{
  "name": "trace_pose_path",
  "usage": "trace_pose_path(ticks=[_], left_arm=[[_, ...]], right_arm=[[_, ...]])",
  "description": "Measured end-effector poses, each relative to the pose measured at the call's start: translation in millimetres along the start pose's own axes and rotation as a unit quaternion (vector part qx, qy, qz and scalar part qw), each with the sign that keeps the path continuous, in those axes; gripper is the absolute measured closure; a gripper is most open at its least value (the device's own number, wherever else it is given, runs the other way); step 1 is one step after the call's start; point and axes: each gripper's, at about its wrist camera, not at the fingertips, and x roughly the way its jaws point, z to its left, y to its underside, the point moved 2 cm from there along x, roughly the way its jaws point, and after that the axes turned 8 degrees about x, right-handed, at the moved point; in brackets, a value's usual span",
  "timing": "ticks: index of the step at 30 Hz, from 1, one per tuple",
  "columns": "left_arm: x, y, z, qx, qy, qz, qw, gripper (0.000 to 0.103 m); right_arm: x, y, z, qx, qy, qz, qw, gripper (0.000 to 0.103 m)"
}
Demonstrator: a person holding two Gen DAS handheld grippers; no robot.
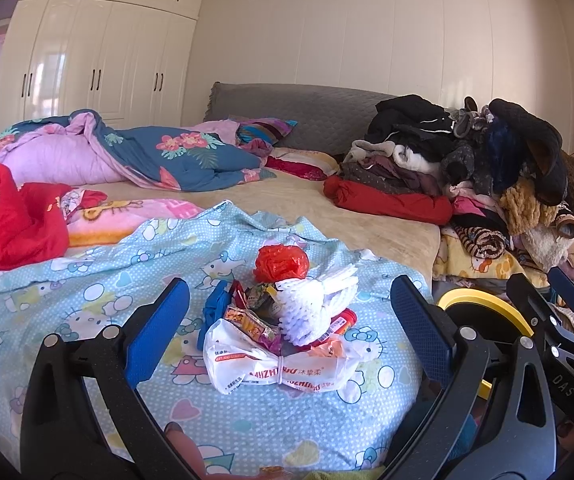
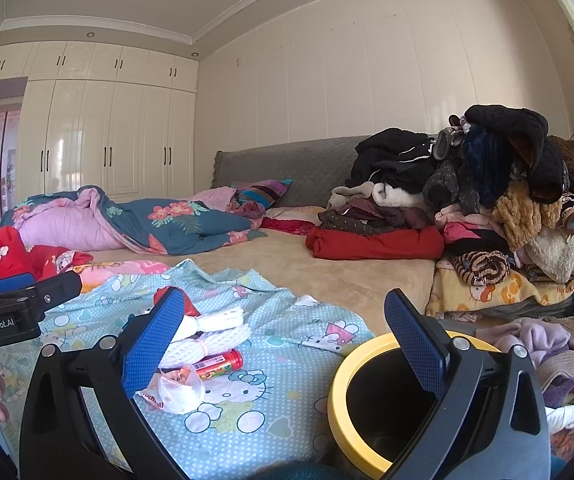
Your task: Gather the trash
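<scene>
Two grippers, both spread wide, nothing held between the blue pads. Left gripper [image 1: 287, 312] low over the bed, aimed at the heap of trash [image 1: 283, 320], pads on either side of it in the left wrist view but not touching it. Right gripper [image 2: 283, 336] just to the right, one blue pad [image 2: 417, 344] in front of the opening of the yellow-rimmed bin [image 2: 341, 396], other pad before the heap.

Heap on the light blue cartoon-cat sheet [image 1: 87, 292], near the foot edge of the bed. Within the heap: white foam fruit net [image 1: 319, 300] on top, crumpled red plastic bag [image 1: 281, 262] behind it, white printed wrapper [image 1: 271, 368] in front, blue piece [image 1: 213, 308] at the left side, colourful snack wrappers [image 1: 251, 320] in the middle. Small red tube [image 2: 219, 362] beside the foam net, seen better from the right wrist.

Bin standing just beside the bed edge, to the right of the heap, inside dark.

Farther out: big pile of clothes [image 1: 479, 168] on the right part of the bed, blue flowered quilt [image 1: 159, 156] at the left, red blanket [image 1: 11, 216] nearer, grey headboard [image 1: 295, 116], cream wardrobe [image 1: 99, 64] behind.
</scene>
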Motion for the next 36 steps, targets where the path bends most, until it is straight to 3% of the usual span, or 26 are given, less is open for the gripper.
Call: trace_pose_path(ticks=[14, 29, 36], left_arm=[[1, -3, 5, -0.004, -0.009, -0.005, 0.9999, 0.011], [8, 0, 69, -0.062, -0.049, -0.015, 0.9968, 0.011], [22, -10, 89, -0.078, -0.024, -0.024, 0.9964, 0.011]], right_arm=[[9, 13, 4, 0.005, -0.002, 0.02, 1.0, 0.006], [50, 15, 46, -0.014, -0.06, 0.073, 0.995, 0.006], [82, 6, 56, -0.016, -0.079, 0.095, 0.992, 0.006]])
